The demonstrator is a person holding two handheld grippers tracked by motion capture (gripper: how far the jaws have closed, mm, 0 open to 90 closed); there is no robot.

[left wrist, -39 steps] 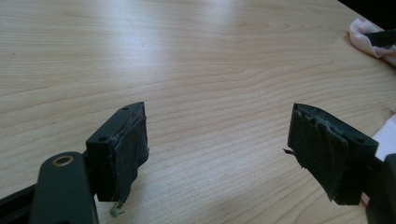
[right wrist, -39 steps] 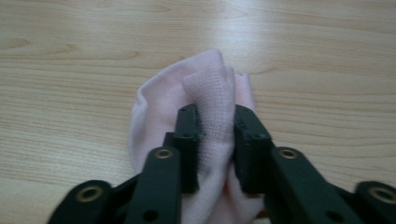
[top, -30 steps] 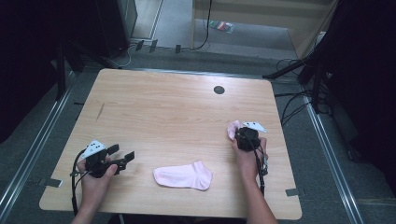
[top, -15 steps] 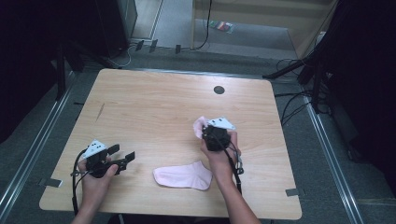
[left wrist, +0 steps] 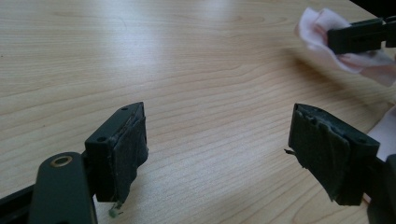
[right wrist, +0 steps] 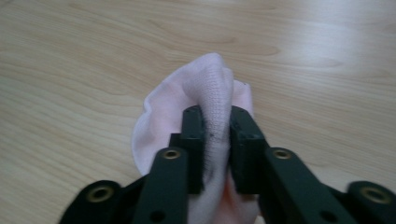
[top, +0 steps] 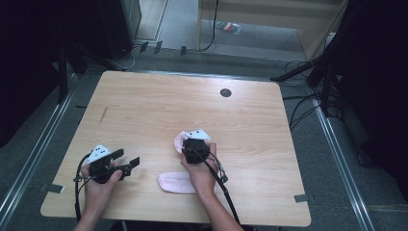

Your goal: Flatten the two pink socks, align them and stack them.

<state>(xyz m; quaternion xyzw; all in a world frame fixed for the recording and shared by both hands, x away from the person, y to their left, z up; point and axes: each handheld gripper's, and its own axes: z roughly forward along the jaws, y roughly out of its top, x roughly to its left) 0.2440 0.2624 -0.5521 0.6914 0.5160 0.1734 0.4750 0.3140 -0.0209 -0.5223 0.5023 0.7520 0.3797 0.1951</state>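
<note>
Pink sock (right wrist: 205, 93), pale, fine ribbed knit, bunched into a soft fold, pinched between the jaws of the right gripper (right wrist: 215, 140). Fabric bulging up past the pads and spilling out round to one side, hanging loose below the jaws. Seen in the high view as a small pink wad (top: 180, 140) at the gripper's far-left side, over the middle of the table (top: 144, 106), just above the wood or brushing it: cannot tell which. Also seen in the left gripper view, top right corner, crumpled, with a black jaw across it (left wrist: 322, 28).

Right gripper (top: 189, 144) clamped on the sock, jaws nearly together with cloth between; jaws have just been opening a little, pads still pressing on the fabric. Held by the right hand (top: 199, 166), forearm coming in from the bottom edge, cable trailing back along it.

Second pink sock (top: 174, 182) flat on the table, near front edge, partly under the right hand and wrist, just beside the held sock's spot.

Left gripper (top: 127, 161) well apart to the left, near the front-left of the table, jaws wide apart, nothing between them, bare wood beneath (left wrist: 219, 154). Left hand (top: 98, 175) wrapped round its body.

Table light wood grain, small dark round hole (top: 225, 92) toward far side. Grey floor and cables around.
</note>
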